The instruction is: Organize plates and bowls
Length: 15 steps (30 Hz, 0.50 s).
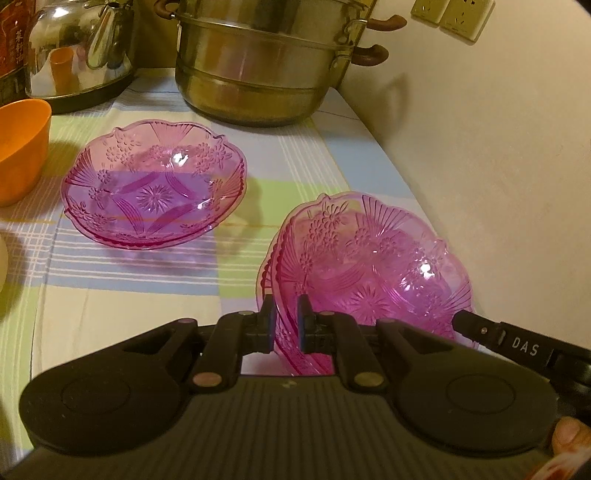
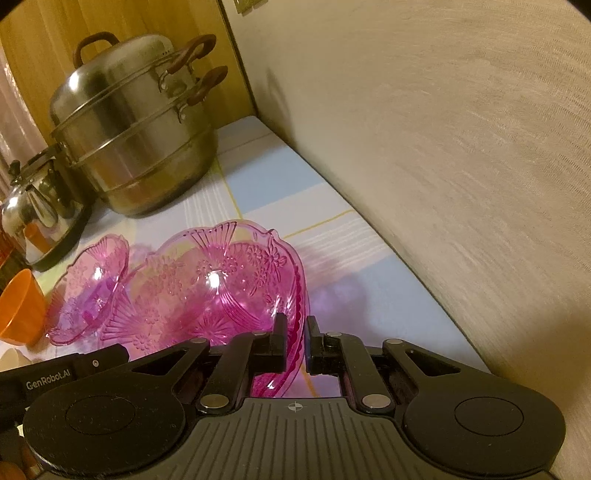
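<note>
Gripping the stacked pink bowls (image 1: 373,269) with both grippers' fingers (image 1: 266,321).

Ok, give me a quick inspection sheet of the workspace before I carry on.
Surface: striped tablecloth, against a wall.
Job's things: stack of pink bowls held tilted by both grippers; lone pink bowl flat on the cloth.
Clutter: orange cup, steel steamer pot, kettle.
Grippers: left hand-held gripper pinches the stack's near rim; right hand-held gripper straddles the opposite rim, whether it pinches unclear.
Cables: nothing seen.
Surroundings: wall sockets above the pot.
</note>
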Motion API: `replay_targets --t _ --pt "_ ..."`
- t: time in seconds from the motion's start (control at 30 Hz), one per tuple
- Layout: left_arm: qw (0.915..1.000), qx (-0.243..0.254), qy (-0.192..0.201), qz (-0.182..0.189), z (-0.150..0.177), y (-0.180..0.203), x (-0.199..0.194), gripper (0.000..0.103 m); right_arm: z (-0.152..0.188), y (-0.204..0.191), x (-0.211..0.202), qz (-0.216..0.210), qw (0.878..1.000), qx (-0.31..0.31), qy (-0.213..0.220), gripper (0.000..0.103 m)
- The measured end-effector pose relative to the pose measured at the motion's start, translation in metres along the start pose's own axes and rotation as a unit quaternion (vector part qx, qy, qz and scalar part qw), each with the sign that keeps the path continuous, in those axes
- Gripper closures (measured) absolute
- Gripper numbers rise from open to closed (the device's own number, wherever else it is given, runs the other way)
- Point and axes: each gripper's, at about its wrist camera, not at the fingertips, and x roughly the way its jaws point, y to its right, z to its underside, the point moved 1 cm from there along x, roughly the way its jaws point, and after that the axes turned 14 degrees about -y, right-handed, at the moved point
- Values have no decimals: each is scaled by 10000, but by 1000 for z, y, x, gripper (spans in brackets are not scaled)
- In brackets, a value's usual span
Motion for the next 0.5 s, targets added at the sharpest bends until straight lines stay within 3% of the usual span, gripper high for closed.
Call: replay_targets --t 0.5 --pt "9997 226 0 -121 -2 2 1 90 0 1 6 10 10000 -5 -74 95"
